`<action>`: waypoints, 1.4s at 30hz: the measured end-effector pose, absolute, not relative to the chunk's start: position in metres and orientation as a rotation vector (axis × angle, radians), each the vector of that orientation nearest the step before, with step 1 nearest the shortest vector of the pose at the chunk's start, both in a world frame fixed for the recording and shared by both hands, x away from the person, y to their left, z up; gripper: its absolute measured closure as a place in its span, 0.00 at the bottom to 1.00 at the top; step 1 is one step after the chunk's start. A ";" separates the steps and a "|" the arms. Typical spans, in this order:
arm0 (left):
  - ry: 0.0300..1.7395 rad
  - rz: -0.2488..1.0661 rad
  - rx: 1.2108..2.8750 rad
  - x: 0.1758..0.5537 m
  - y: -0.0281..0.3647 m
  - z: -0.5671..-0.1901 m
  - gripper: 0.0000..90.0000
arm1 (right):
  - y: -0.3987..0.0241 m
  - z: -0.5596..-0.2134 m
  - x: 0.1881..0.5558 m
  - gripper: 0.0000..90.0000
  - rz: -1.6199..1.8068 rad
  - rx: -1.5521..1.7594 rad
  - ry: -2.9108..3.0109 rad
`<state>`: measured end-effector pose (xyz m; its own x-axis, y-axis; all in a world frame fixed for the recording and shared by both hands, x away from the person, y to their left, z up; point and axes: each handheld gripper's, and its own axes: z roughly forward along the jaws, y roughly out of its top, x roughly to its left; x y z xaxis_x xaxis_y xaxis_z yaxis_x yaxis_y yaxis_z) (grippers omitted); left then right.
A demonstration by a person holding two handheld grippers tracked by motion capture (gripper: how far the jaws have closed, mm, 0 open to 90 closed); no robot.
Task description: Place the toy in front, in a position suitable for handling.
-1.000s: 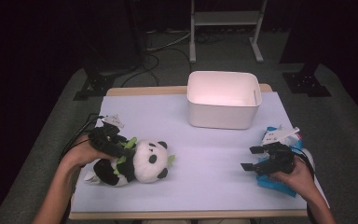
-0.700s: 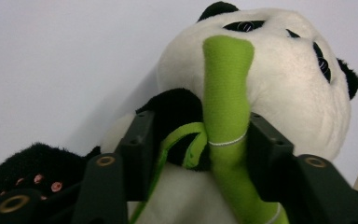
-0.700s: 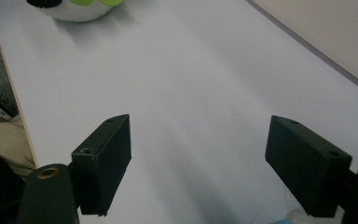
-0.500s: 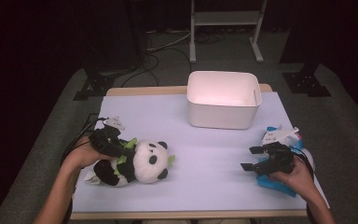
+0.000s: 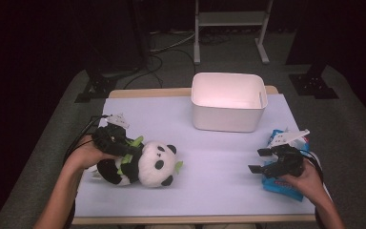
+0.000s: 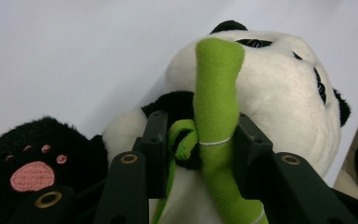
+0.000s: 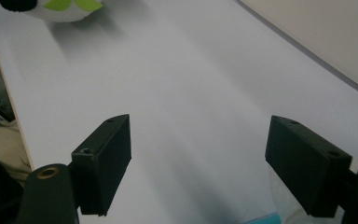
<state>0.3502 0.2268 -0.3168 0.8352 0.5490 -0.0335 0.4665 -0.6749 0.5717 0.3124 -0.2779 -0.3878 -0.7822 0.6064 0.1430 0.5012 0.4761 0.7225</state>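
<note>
A toy panda (image 5: 145, 164) lies near the table's (image 5: 219, 191) left edge, long axis running left-right, head pointing right. The left gripper's (image 6: 198, 140) fingers (image 6: 156, 135), just closing, clamp its green bamboo stalk (image 6: 216, 93).

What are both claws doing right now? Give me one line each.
Left claw: its jaws have just been closing and now clamp the panda's green bamboo stalk.
Right claw: open, nothing between the jaws, above the white table.

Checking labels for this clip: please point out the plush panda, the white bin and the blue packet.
plush panda (image 5: 153, 164): high view, white head.
white bin (image 5: 226, 118): high view, front wall.
blue packet (image 5: 282, 184): high view, near edge below the right hand.
</note>
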 end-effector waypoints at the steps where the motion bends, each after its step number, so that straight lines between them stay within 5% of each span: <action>1: 0.738 0.184 2.425 0.350 0.225 -0.316 0.69 | -0.278 -0.388 0.313 0.24 1.198 0.976 2.582; 42: 0.641 0.110 2.404 0.372 0.058 -0.312 0.69 | -0.339 -0.358 0.298 0.23 1.124 1.027 2.506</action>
<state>0.3724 0.0575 -0.3118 0.8774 0.4731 -0.0795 0.4195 -0.6762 0.6056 0.2979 -0.3391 -0.3583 -0.7355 0.6718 0.0879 0.5125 0.4669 0.7206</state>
